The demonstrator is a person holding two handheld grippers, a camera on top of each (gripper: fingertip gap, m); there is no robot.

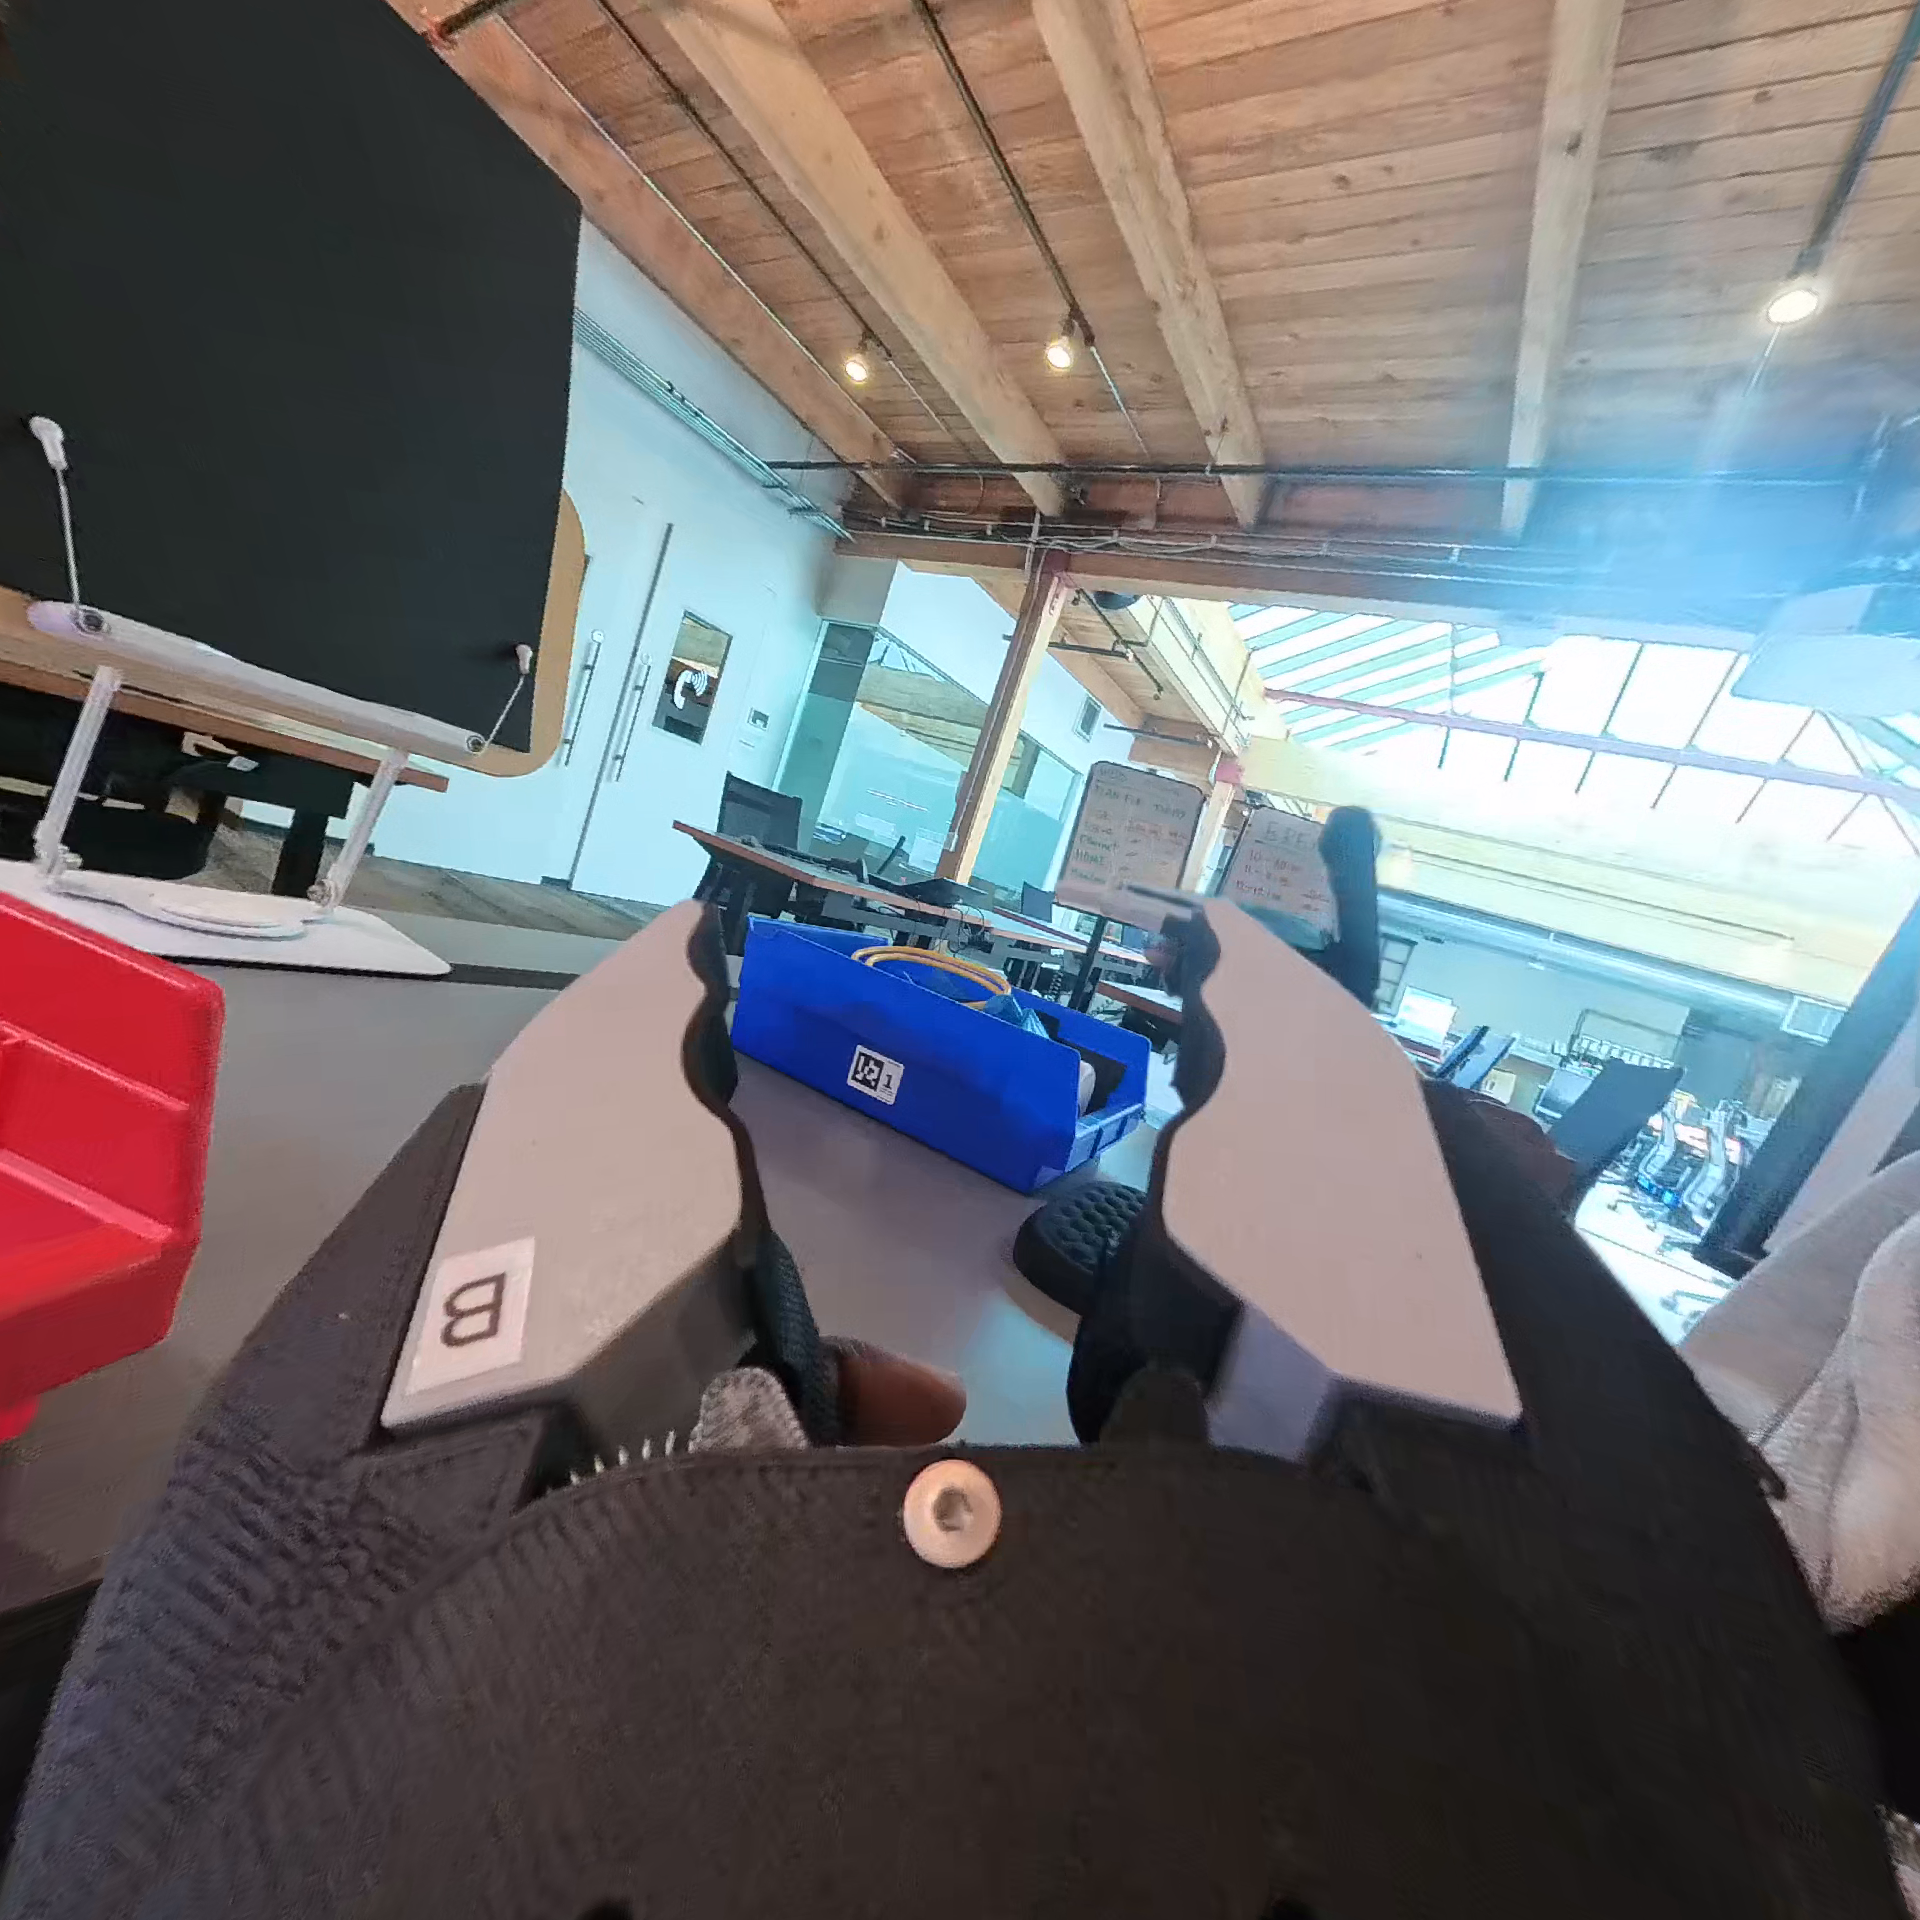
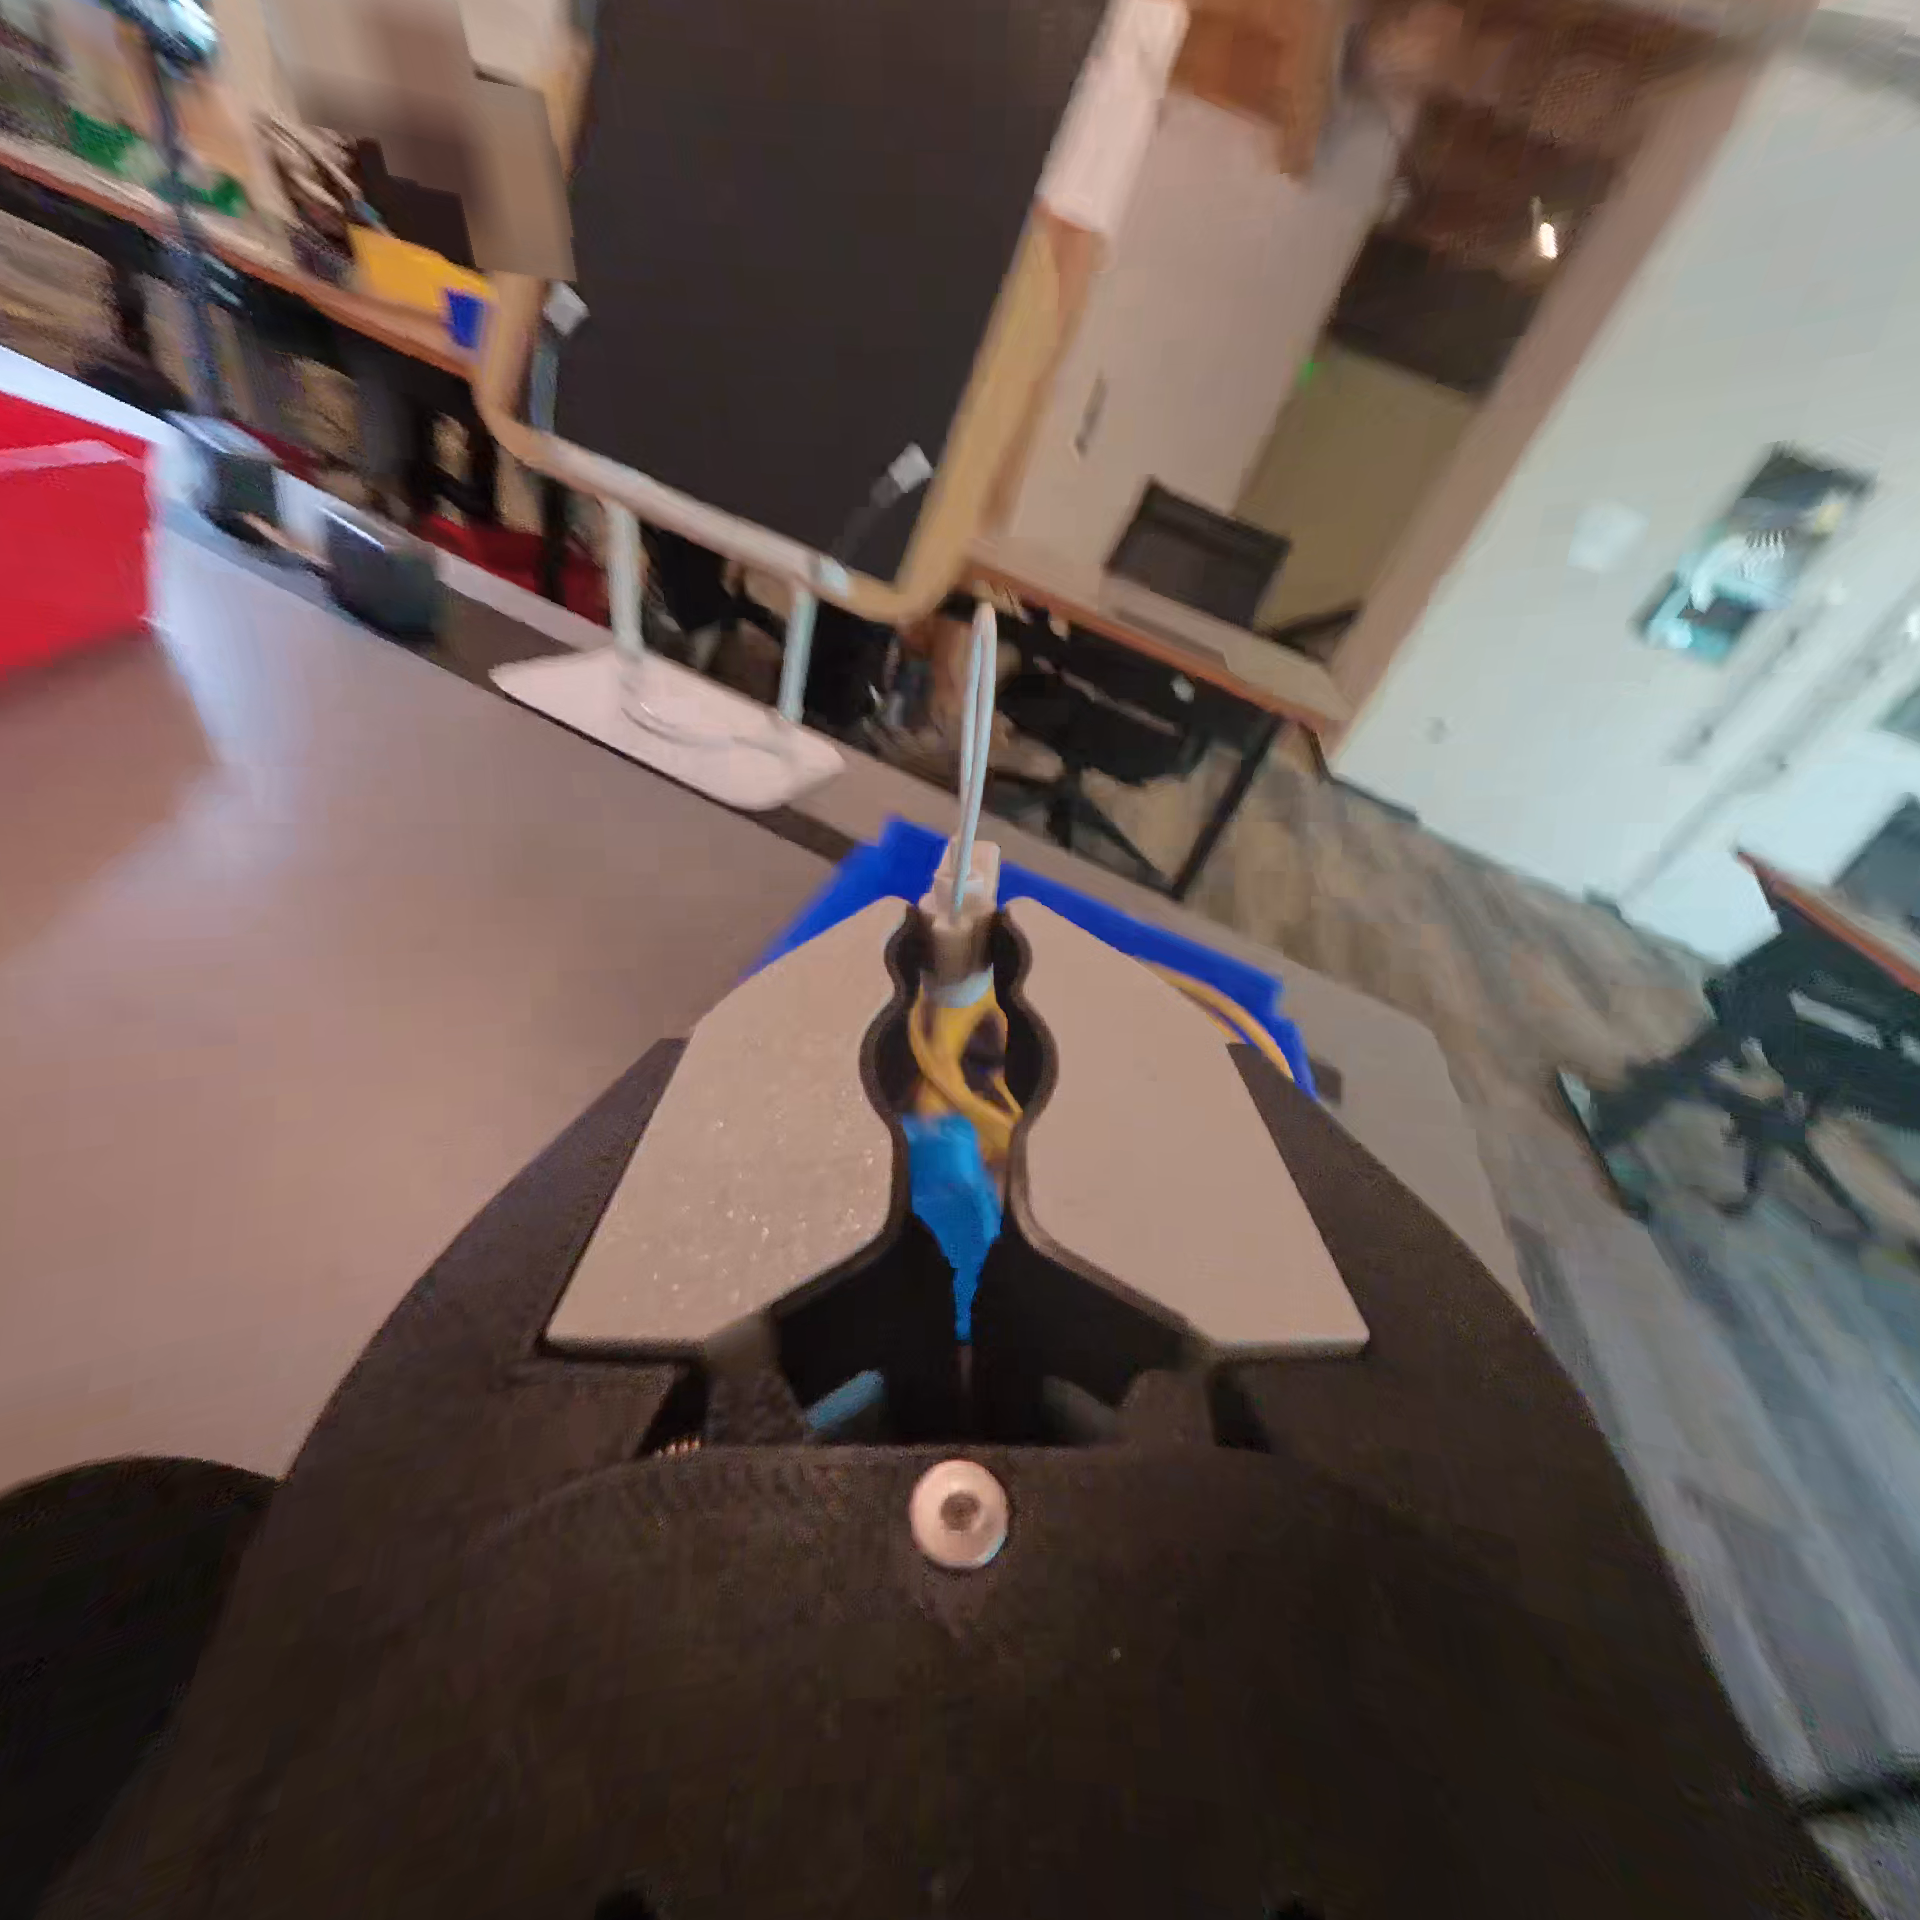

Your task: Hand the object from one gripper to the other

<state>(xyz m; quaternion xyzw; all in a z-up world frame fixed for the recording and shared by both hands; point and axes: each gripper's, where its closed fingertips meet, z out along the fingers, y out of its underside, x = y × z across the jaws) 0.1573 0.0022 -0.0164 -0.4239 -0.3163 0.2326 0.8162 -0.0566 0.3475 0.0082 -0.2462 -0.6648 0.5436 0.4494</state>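
Note:
My right gripper (image 2: 958, 925) is shut on a bundle of yellow cable (image 2: 961, 1049) with a white connector and thin white loop at the tips and a blue piece (image 2: 951, 1184) lower between the fingers. It is held above the grey table, over the blue bin (image 2: 1195, 940). My left gripper (image 1: 951, 935) is open and empty, low over the table, pointing at the blue bin (image 1: 935, 1070), which holds more yellow cable (image 1: 935, 961). The right gripper does not show clearly in the left wrist view.
A red bin (image 1: 94, 1122) stands at the left on the grey table (image 1: 343, 1060); it also shows in the right wrist view (image 2: 68, 530). A white stand (image 1: 229, 800) sits at the table's far edge. A black textured object (image 1: 1081, 1231) lies near the blue bin. Desks and chairs lie beyond. My right fingertips sit around 40 cm from my left ones.

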